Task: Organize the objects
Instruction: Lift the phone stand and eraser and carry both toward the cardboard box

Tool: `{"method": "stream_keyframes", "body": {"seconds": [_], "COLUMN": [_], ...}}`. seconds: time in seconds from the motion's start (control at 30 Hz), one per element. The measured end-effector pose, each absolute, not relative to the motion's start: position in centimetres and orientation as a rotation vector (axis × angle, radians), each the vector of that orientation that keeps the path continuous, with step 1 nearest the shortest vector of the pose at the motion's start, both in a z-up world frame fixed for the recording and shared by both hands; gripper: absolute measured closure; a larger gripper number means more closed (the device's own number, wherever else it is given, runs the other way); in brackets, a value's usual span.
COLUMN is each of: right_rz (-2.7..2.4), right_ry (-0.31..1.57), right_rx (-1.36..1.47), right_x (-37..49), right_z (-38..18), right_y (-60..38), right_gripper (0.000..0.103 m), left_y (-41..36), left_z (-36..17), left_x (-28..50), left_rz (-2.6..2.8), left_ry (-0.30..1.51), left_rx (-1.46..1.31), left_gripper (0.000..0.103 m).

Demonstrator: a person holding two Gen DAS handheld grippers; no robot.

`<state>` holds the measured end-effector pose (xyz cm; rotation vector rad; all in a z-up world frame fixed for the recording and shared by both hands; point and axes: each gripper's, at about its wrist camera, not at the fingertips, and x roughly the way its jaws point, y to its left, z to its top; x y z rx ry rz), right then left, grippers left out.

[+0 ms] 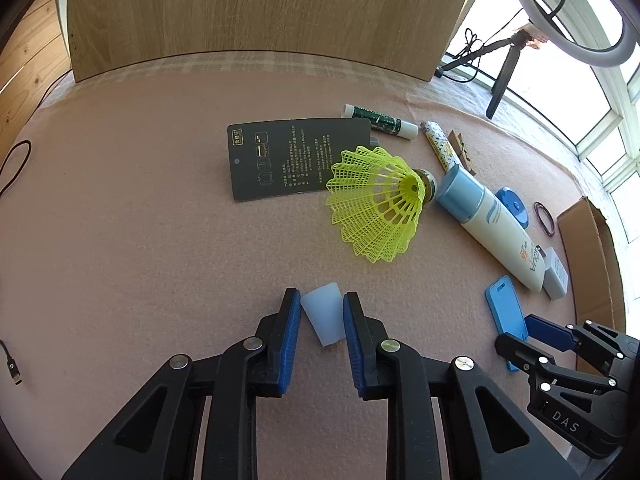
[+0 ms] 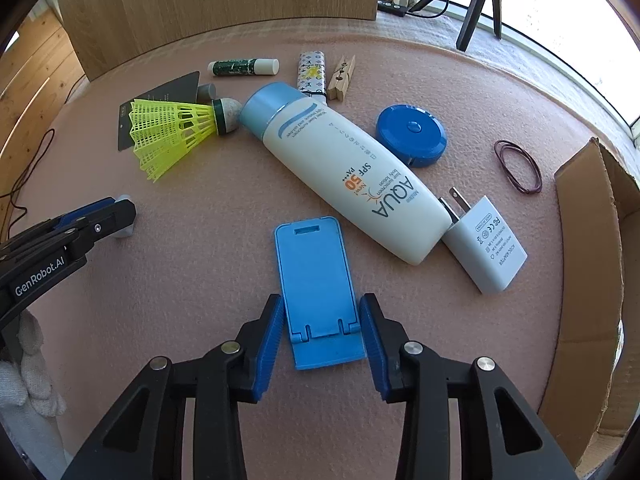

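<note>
A matt pink felt-like mat [image 2: 208, 264] is covering the table, looking faintly rough. The sunscreen bottle [image 2: 344, 176] is showing smooth, slightly glossy plastic, as is the blue phone stand [image 2: 316, 276]. The yellow shuttlecock [image 1: 376, 204] is looking like plastic mesh, the clothespin [image 2: 342, 76] like bare wood, the box [image 2: 592, 280] like matt brown cardboard
</note>
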<state>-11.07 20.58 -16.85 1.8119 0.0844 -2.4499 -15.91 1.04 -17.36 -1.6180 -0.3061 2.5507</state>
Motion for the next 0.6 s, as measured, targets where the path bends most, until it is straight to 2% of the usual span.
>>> {"method": "stream_keyframes", "body": {"seconds": [0.17, 0.3, 0.6], "right_rz": [-2.457, -2.449, -2.468], "right_ry": [0.101, 0.097, 0.132], "right_rx": [1.792, 1.778, 1.751], "right_x": [-10.0, -10.2, -9.1], "right_z": [-15.7, -16.0, -15.8], "right_y": [20.7, 20.8, 20.1], "right_gripper": [0.068, 0.069, 0.069], "left_y": [0.2, 0.3, 0.8], "left_z": [-17.4, -17.3, -16.9], "left_x": [-15.4, -14.5, -14.4], "left_rz": [2.525, 2.530, 2.522], "left_ry": [-0.355, -0.326, -0.332], "left_rx": [-1.620, -1.612, -1.586], "left_gripper": [0.089, 0.095, 0.098]}}
